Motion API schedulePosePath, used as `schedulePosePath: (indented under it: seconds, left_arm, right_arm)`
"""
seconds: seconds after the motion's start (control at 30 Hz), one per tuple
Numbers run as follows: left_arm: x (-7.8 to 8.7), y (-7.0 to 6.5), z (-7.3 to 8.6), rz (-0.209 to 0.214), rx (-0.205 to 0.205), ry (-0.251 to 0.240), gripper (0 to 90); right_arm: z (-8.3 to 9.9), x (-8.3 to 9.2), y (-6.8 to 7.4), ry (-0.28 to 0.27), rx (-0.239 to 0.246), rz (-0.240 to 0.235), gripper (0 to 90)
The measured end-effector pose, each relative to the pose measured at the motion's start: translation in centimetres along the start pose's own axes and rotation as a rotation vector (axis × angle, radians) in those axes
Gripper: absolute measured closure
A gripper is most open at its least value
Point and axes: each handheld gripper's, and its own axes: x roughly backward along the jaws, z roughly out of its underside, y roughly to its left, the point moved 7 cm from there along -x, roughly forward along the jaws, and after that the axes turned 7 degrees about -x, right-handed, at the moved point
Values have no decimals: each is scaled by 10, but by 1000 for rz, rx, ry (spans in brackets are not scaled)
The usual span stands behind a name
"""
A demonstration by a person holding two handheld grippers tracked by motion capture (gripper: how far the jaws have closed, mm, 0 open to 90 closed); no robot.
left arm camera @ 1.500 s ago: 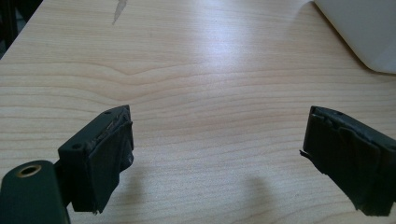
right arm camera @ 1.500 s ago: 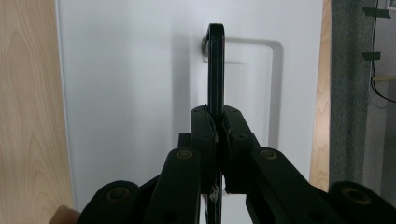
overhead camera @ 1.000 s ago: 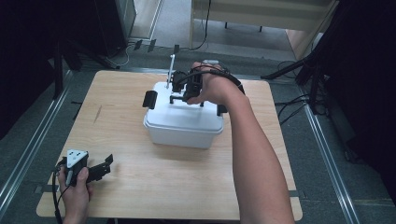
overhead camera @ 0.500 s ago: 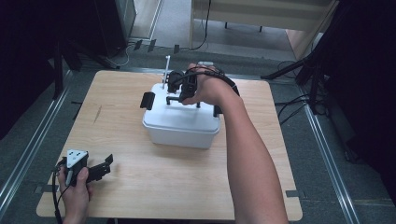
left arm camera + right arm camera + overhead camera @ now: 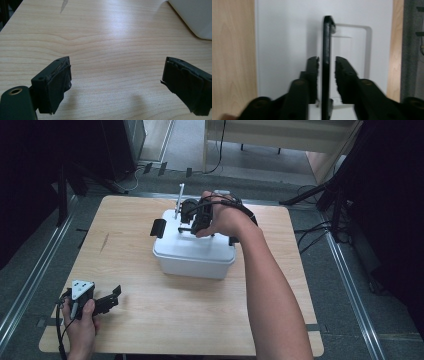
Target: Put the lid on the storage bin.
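Right gripper (image 5: 327,67) is over the white storage box (image 5: 192,252), which sits mid-table, a bit toward the far side of the wooden table (image 5: 150,320). My jaws straddle the box's black carry handle (image 5: 326,50), which stands upright on the lid (image 5: 287,37). They have just been opening: the handle is between the pads, with a thin gap on each side, so I'm not clamping it at this point. In the high view my right hand (image 5: 222,217) is on top of the lid with the gripper pointing down at the handle. Black latches show on the box's left end (image 5: 158,227) and right end (image 5: 233,240). Left gripper (image 5: 107,301) is at the near-left corner of the table, well apart from the box, held in my left hand (image 5: 80,322). Its jaws stand wide open over bare wood, nothing between them; a corner of the box (image 5: 192,17) shows in the top right of the left gripper view.
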Motion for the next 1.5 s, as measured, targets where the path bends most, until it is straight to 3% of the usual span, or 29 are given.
schedulePosePath:
  seconds: [0.03, 0.07, 0.1, 0.17, 0.2, 0.23, 0.33, 0.47, 0.87, 1.2, 1.5]
  left_arm:
    - [0, 0, 0, 0, 0, 0, 87]
    - [0, 0, 0, 1, 1, 0, 87]
    - [0, 0, 0, 0, 4, 0, 87]
    - [0, 0, 0, 0, 3, 0, 87]
    - [0, 0, 0, 0, 3, 0, 87]
    - [0, 0, 0, 0, 3, 0, 87]
    - [0, 0, 0, 0, 3, 0, 87]
    - [0, 0, 0, 1, 3, 1, 87]
    - [0, 0, 0, 1, 0, 4, 87]
    - [0, 0, 0, -1, 3, 0, 87]
    - [-1, 0, 0, -1, 5, 2, 87]
  right_arm:
    - [0, 0, 0, 0, 0, 0, 698]
    - [0, 1, 3, -2, 3, -4, 551]
    - [-1, 1, 3, -17, 10, 4, 465]
    - [0, 3, 7, -15, -34, -15, 281]
    - [0, 3, 7, -15, -34, -15, 281]
    - [2, 3, 11, 4, -54, -35, 124]
    - [4, 2, 18, 12, -26, -59, 0]
    - [6, 5, 18, -4, -73, -65, 0]
    - [22, 13, 13, -32, -83, -53, 0]
    - [48, 22, 8, -35, -117, -33, 0]
    - [80, 24, 4, -54, -176, -35, 0]
